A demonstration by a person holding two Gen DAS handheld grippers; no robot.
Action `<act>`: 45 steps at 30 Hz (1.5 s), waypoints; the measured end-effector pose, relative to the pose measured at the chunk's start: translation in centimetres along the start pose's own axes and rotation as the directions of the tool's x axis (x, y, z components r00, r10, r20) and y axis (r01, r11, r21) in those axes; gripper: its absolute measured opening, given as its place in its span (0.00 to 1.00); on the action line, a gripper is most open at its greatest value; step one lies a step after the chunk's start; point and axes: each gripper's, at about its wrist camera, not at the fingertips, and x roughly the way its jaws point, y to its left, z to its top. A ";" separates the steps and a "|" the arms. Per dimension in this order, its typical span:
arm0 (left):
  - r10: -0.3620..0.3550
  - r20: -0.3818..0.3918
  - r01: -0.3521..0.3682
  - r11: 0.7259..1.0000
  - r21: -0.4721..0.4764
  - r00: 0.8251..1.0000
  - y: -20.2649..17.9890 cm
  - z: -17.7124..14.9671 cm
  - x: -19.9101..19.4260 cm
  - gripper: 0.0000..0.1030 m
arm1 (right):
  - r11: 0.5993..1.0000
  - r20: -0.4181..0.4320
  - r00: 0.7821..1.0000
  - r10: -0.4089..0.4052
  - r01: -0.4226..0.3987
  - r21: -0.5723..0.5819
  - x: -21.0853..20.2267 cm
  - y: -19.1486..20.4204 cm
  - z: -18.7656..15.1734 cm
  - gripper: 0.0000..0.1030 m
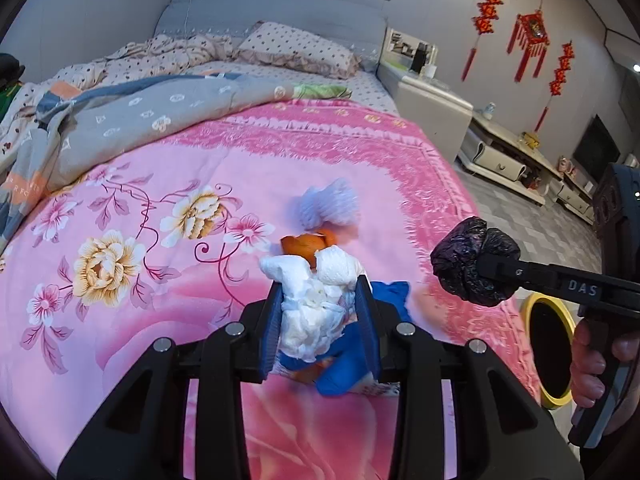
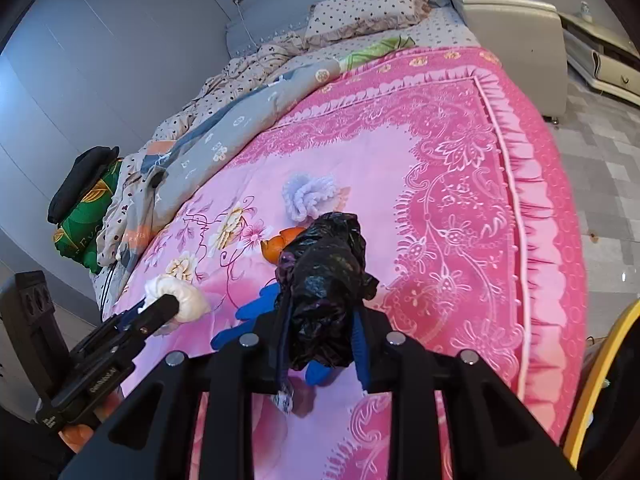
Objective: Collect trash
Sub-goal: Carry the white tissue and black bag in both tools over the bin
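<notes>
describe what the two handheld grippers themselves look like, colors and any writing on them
Both grippers are matte black plastic with angular linkage arms, round silver pins at the joints and blue ribbed pads inside the fingers. The left gripper looks the same as the right gripper. The right one's side reads "DAS" in pale letters.

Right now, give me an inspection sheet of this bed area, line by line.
Surface: pink floral blanket over the bed.
Job's things: white tissue wad and crumpled black plastic bag are held; orange peel, blue glove and pale fluffy yarn ball lie on the blanket.
Clutter: rumpled grey quilt, dotted pillow.
Grippers: left gripper shut on the tissue; right gripper shut on the bag.
Cables: one hangs from a wall socket.
Surroundings: yellow-rimmed bin beside the bed, red wall decorations.
</notes>
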 end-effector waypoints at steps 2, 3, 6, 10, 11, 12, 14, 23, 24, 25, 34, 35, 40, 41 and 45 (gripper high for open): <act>-0.006 0.018 0.006 1.000 0.007 1.000 -0.8 -0.3 -1.6 0.32 | 1.000 0.019 1.000 0.000 0.000 -0.007 -1.6 0.0 -0.6 0.23; -0.007 0.025 0.007 1.000 0.013 1.000 -1.2 -0.4 -2.4 0.32 | 1.000 0.026 1.000 0.003 -0.003 -0.006 -2.2 -0.1 -0.9 0.23; -0.005 0.046 0.004 1.000 0.025 0.999 -2.5 -0.8 -4.5 0.32 | 1.000 0.052 0.999 0.013 -0.013 0.003 -4.5 -0.5 -1.7 0.23; -0.011 0.081 0.008 0.999 0.041 0.997 -4.6 -1.2 -7.4 0.32 | 1.000 0.100 0.995 0.012 -0.015 0.021 -7.7 -1.5 -2.8 0.23; -0.019 0.088 0.015 0.999 0.049 0.996 -5.3 -1.3 -8.0 0.32 | 1.000 0.111 0.994 0.010 -0.013 0.029 -8.5 -1.8 -3.0 0.23; -0.028 0.094 0.023 0.998 0.059 0.995 -5.9 -1.4 -8.6 0.32 | 0.999 0.123 0.992 0.004 -0.008 0.032 -9.2 -2.1 -3.2 0.23; -0.045 0.109 0.036 0.996 0.082 0.993 -7.5 -1.4 -9.6 0.32 | 0.999 0.156 0.987 -0.024 0.018 0.042 -10.7 -2.8 -3.5 0.23; -0.154 0.138 0.127 0.974 0.188 0.978 -15.6 -1.4 -12.7 0.32 | 0.989 0.262 0.961 -0.089 0.054 0.138 -16.6 -7.7 -5.1 0.23; -0.165 0.137 0.136 0.971 0.196 0.977 -16.3 -1.3 -12.8 0.32 | 0.987 0.272 0.958 -0.096 0.057 0.149 -17.1 -8.2 -5.2 0.23; -0.176 0.137 0.145 0.968 0.207 0.975 -17.2 -1.2 -12.9 0.32 | 0.986 0.285 0.953 -0.105 0.061 0.157 -17.7 -8.8 -5.3 0.23; -0.241 0.115 0.198 0.934 0.298 0.964 -24.1 -1.1 -12.8 0.32 | 0.966 0.364 0.913 -0.182 0.097 0.240 -21.8 -13.2 -6.7 0.23; -0.247 0.112 0.203 0.930 0.306 0.962 -24.9 -1.1 -12.7 0.32 | 0.964 0.368 0.911 -0.188 0.098 0.249 -22.2 -13.7 -6.9 0.23; -0.277 0.090 0.230 0.908 0.350 0.957 -28.0 -1.3 -12.0 0.32 | 0.942 0.390 0.885 -0.255 0.135 0.309 -23.8 -16.4 -7.8 0.23; -0.285 0.083 0.238 0.904 0.356 0.955 -28.6 -1.3 -11.8 0.32 | 0.937 0.393 0.879 -0.269 0.143 0.320 -24.1 -16.9 -8.0 0.23; -0.308 0.055 0.266 0.887 0.378 0.950 -30.7 -1.5 -10.9 0.32 | 0.915 0.399 0.862 -0.312 0.159 0.372 -24.7 -18.9 -8.9 0.23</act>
